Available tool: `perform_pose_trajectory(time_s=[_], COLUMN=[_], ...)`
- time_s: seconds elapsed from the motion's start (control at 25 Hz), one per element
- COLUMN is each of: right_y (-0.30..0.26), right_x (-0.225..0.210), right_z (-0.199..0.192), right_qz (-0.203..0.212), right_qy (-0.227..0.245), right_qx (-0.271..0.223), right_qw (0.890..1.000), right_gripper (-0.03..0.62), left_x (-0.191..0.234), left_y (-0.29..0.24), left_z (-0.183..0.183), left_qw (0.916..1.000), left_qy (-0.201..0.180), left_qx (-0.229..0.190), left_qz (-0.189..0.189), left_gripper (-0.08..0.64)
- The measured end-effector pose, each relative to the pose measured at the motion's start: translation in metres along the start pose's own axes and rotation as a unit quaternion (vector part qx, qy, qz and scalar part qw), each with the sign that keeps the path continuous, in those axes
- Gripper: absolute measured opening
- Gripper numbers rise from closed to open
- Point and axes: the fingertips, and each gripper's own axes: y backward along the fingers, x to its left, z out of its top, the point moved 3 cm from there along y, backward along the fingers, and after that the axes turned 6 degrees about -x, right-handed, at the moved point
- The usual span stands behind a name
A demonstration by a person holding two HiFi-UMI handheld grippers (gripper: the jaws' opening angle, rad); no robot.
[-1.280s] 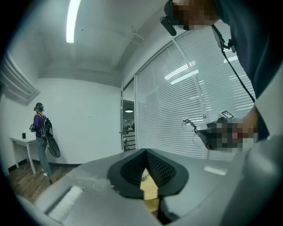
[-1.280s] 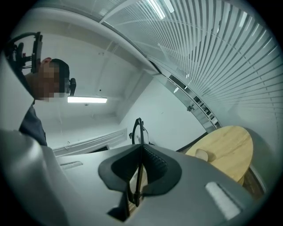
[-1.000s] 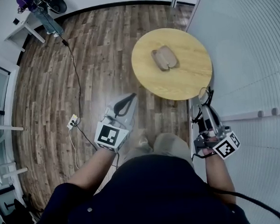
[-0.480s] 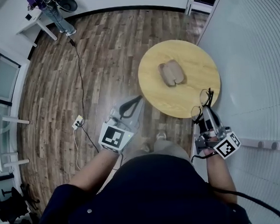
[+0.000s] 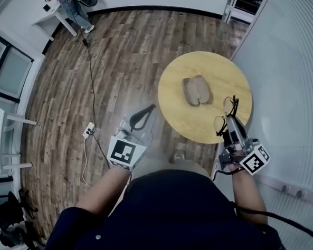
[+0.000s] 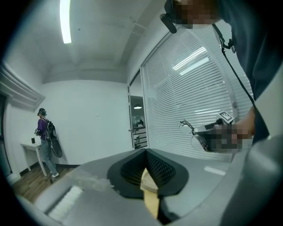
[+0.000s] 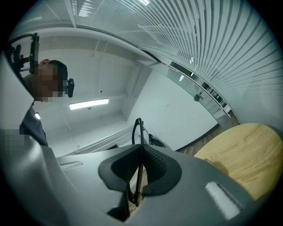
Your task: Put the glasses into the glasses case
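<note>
Right tongs (image 5: 226, 125) clamp glasses (image 5: 230, 105) near round table (image 5: 206, 68).

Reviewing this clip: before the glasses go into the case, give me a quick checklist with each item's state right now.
1. Glasses gripped: ok. The right gripper is closed on a thin part of the frame.
2. Case open: ok. It lies on the table, and both halves appear spread.
3. Glasses above the case: not ok. They hang over the table's near edge, apart from the case.
4. Left gripper free: ok. It is shut and empty, off the table above the floor.
5. Glasses' arms folded: cannot tell.
</note>
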Motion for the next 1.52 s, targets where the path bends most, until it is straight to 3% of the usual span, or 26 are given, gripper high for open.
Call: perform_pose_trajectory(time_s=[0.32, 0.48, 0.92, 1.16, 1.52], right_y=[-0.027, -0.044, -0.09, -0.126, -0.149], right_x=[-0.026, -0.038, -0.061, -0.068, -0.091], right_z=[-0.005, -0.011, -0.027, -0.034, -0.028], right_qz=[-0.014, -0.03, -0.093, -0.136, -0.17], right_qy=[-0.011, -0.005, 0.008, 0.049, 0.056], right_qx=[0.01, 0.008, -0.004, -0.003, 0.021], right_qw=[1.0, 0.999, 0.996, 0.989, 0.984], right_gripper=[0.023, 0.024, 0.024, 0.023, 0.025], left_x=[0.027, 0.048, 0.091, 0.128, 0.139], left_y=[-0.02, -0.045, -0.128, -0.166, -0.197], left_z=[-0.011, -0.019, -0.033, -0.038, -0.051], left_qw=[0.9999, 0.9998, 0.9945, 0.9893, 0.9858], left_qy=[-0.01, 0.016, 0.039, 0.046, 0.059], left_qx=[0.007, 0.003, -0.005, -0.011, 0.008], left_qz=[-0.003, -0.008, -0.097, -0.138, -0.157], left_gripper=[0.0, 0.0, 0.0, 0.0, 0.0])
